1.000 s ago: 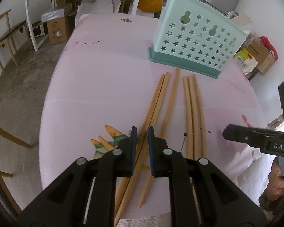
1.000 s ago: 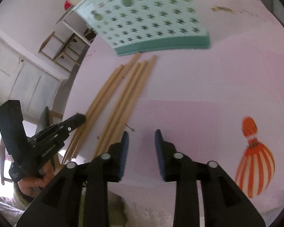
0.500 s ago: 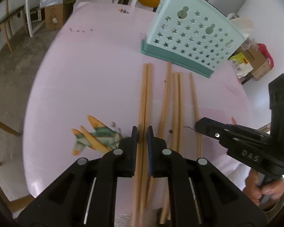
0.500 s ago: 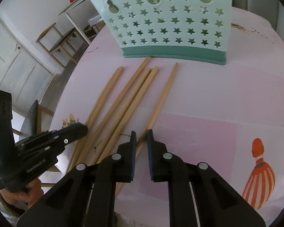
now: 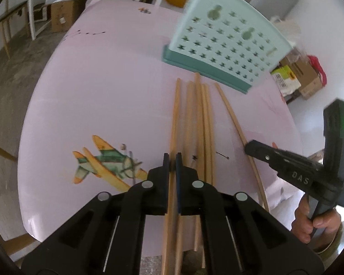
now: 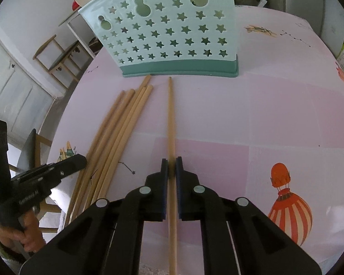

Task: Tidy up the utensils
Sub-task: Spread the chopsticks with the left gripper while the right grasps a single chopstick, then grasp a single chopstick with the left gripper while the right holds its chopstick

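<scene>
The left gripper (image 5: 172,158) is clenching on one chopstick (image 5: 174,119); the right gripper (image 6: 171,162) is grasping another stick (image 6: 171,119), both pointing ahead toward the holder (image 6: 172,34).

Left claw (image 5: 172,158) and right claw (image 6: 171,163): matte black plastic, blue pads, silver round screws; white "DAS" lettering, green indicator light.

Domestic room used partly for storage: pink tablecloth printed with aeroplanes and balloons (image 5: 103,96), brown cardboard boxes (image 5: 62,17) at upper left, wooden chair (image 6: 57,57) and white panelled cabinet doors (image 6: 13,87) at left.
</scene>
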{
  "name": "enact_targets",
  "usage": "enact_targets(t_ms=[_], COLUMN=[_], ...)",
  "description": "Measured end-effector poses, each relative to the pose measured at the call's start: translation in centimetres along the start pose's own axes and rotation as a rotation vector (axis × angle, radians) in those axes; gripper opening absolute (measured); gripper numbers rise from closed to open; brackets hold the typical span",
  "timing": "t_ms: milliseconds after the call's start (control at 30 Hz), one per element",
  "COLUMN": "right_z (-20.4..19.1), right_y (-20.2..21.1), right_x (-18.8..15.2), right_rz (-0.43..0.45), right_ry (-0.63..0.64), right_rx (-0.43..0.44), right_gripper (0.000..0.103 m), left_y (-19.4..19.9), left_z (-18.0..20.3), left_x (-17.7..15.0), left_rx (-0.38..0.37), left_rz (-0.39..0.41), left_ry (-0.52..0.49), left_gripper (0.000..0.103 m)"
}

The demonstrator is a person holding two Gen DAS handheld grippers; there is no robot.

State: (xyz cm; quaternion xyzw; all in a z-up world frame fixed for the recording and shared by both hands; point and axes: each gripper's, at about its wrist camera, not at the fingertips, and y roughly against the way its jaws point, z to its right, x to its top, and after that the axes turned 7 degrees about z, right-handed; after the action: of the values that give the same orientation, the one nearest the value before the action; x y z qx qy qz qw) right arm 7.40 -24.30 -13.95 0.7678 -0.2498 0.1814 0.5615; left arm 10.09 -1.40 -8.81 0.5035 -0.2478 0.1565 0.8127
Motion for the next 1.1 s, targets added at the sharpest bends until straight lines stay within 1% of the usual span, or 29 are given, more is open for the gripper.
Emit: enact_targets(t_ms=[100,267,333,400,500,600,633,800,1100], right_z=[0.4,1.1,1.6,2.3,2.9,2.9,2.8,2.2,1.0], right_y=[0.3,0.8,1.0,1.3,1.4,1.5,1.5,1.0,-0.9], right_x=[-0.1,-0.2,-0.3,-0.2,-0.1,0.2,0.3,1.2,3.9], right_rz=[-0.001,-0.001,-0.003,-0.018,-0.021,-0.011,-0.009,-0.005,0.029], right_ry=[0.004,-0.01,-0.022,-0.043,-0.06,-0.042,-0.036,0.005,0.1], right_rx=[-0.002,-0.024,-0.03,-0.01,0.016,0.004,0.002,-0.018,-0.056], right_gripper=[0.007,0.007,0.007,0.007,0.01,0.024,0.026,0.027,0.026], left_y=[0.2,0.4,0.6,0.7,0.6,0.1,-0.1,-1.8,-4.8], left_z=[-0.3,-0.4,-0.7,-0.7,-0.4,0.3,0.5,1.4,2.0], left_x=[0.1,0.3,0.5,0.7,1.2,1.7,1.8,2.8,6.3], left_rx=[0.025,0.102,0.109,0.108,0.097,0.091,0.091,0.124,0.154], left_rz=[0.013,0.045,0.045,0.042,0.037,0.02,0.014,-0.006,-0.014], left_ry=[-0.009,-0.067,-0.08,-0.102,-0.143,-0.197,-0.21,-0.29,-0.342], left_gripper=[0.004,0.004,0.004,0.005,0.014,0.018,0.02,0.02,0.02])
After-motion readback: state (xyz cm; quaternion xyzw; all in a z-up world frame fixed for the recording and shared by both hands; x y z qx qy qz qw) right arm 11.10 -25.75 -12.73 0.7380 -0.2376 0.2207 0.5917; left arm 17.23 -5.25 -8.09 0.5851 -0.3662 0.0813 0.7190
